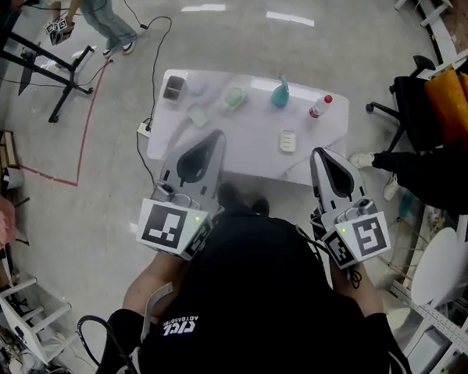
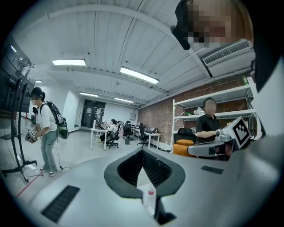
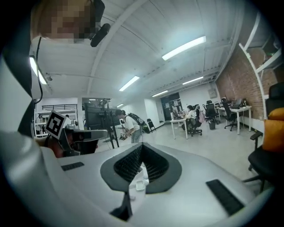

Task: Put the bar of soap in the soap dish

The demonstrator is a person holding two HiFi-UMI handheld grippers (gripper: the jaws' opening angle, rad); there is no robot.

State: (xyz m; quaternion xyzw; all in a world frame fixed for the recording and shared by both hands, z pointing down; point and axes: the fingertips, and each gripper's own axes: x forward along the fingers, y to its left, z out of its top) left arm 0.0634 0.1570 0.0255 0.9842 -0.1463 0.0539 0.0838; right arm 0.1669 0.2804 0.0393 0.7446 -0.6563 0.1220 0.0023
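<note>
Lying flat on the white table (image 1: 240, 147), the bar of soap (image 1: 288, 139) points lengthwise away from the person; the pale-green soap dish (image 1: 198, 114) sits well apart, contents unclear; left gripper (image 1: 216, 135) and right gripper (image 1: 318, 152) are closed and empty

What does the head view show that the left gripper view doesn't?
Only the head view: the whole white table from above, with a teal bottle on it. Only the left gripper view: ceiling lights, a brick wall and shelves. Both: the red-capped bottle and the right claw.
</note>
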